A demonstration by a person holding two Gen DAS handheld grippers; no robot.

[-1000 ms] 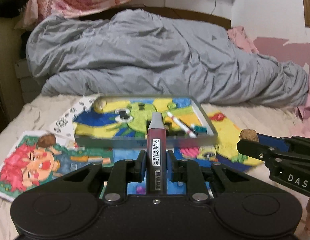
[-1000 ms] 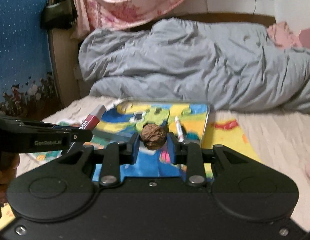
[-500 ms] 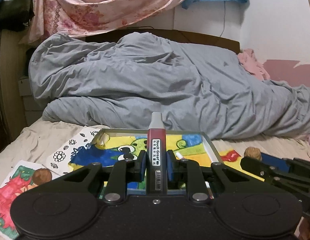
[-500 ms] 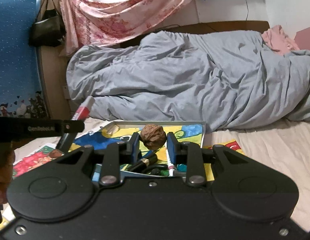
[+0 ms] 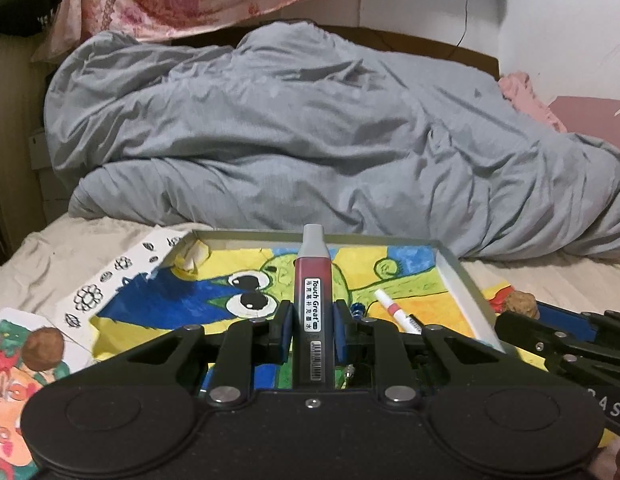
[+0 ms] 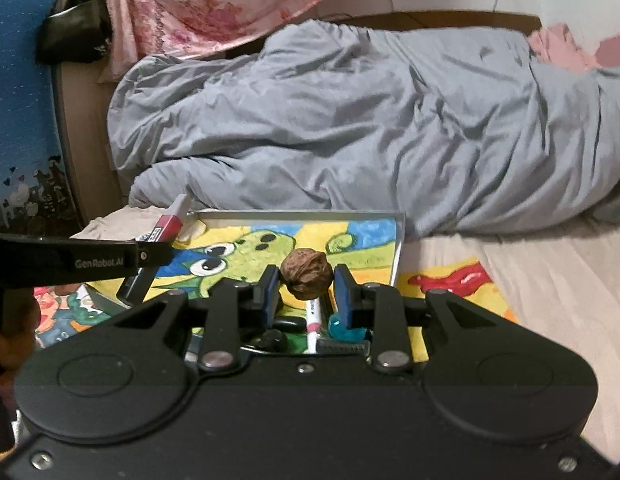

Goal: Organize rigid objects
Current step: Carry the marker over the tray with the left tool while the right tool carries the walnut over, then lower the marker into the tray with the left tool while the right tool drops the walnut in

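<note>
carrying both finds over the tray: left gripper clamps the ink bottle, right gripper pinches a walnut; next, lower and release inside.

Upright maroon ink bottle and brown walnut, both above tray.

Soft, even indoor light, slightly blurry throughout (fisheye bending at the edges), dark vignetted corners

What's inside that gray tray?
In the gray tray lie a frog drawing, a white marker and a teal piece; dark items near its front edge are largely hidden by the hand-held gripper.
</note>
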